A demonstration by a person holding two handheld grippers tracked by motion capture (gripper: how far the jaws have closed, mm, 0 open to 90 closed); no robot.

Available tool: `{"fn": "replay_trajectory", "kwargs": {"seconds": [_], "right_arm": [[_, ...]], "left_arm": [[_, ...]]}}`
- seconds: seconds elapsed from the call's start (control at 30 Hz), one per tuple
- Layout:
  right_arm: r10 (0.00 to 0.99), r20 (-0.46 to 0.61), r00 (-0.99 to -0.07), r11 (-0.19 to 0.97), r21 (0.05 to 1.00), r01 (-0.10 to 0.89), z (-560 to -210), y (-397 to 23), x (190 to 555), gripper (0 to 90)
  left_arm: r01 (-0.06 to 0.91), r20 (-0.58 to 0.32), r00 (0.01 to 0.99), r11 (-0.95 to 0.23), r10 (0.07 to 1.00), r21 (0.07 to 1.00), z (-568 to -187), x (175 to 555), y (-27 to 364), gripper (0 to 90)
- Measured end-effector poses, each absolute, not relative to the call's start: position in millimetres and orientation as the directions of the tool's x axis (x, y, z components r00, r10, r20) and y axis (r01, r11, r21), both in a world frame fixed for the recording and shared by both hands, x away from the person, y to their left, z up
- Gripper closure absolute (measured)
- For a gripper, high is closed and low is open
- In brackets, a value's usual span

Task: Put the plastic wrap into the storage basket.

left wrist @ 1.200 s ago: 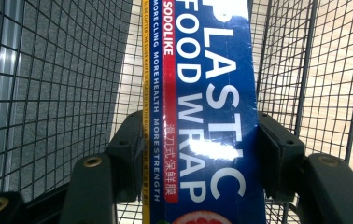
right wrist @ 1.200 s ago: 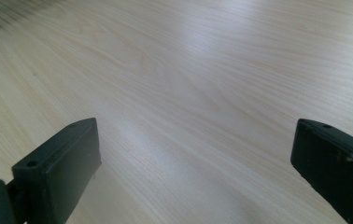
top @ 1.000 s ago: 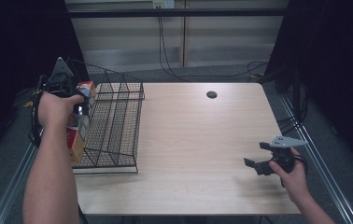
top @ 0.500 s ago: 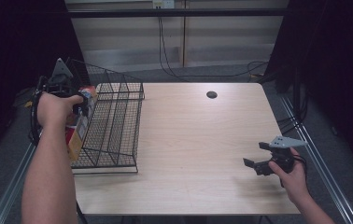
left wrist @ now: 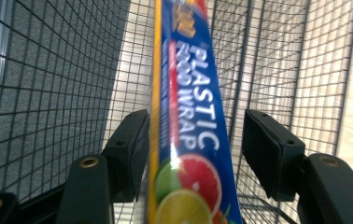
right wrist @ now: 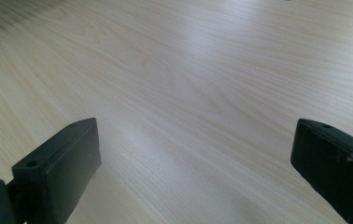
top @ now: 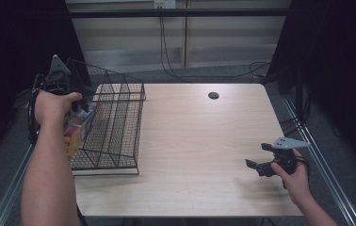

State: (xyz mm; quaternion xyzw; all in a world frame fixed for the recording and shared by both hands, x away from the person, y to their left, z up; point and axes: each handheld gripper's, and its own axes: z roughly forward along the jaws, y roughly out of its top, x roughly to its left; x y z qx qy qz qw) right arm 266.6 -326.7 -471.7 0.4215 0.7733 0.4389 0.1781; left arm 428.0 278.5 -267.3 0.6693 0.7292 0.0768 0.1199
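Pale wooden table (top: 195, 141) spreads before me; my left gripper (left wrist: 191, 149) pinches a long blue plastic-wrap box (left wrist: 191, 116) whose long axis points toward twelve o'clock into the black wire basket (top: 115, 122). My left forearm reaches straight forward, while my right gripper (right wrist: 193, 163) rests gaping and empty at four o'clock.

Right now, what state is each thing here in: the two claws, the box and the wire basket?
Left claw: closed around the plastic wrap box, though a gap shows at one pad.
Plastic wrap box: held lengthwise between the jaws, over the wire basket.
Wire basket: upright at the table's left edge, open on top.
Right claw: wide open, nothing between its jaws, low over the table.
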Motion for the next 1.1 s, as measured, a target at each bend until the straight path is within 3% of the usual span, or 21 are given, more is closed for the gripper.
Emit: {"fn": "replay_trajectory", "kwargs": {"seconds": [0.3, 0.5, 1.1], "right_arm": [[0.806, 0.093, -0.584, 0.261, 0.830, 0.492, -470.7, -325.8, 265.6, 1.0], [0.809, 0.089, -0.581, 0.260, 0.831, 0.491, -470.1, -327.1, 266.1, 1.0], [0.811, 0.085, -0.579, 0.263, 0.831, 0.491, -469.6, -327.6, 265.2, 1.0]], "left_arm": [[0.948, -0.099, -0.056, 0.084, 0.993, 0.306, -256.2, 422.4, 267.9, 38.0], [0.938, -0.148, -0.032, 0.081, 0.988, 0.336, -256.9, 418.3, 257.9, 26.9], [0.925, -0.226, 0.125, -0.031, 0.966, 0.379, -269.7, 409.1, 212.3, 19.6]]}}
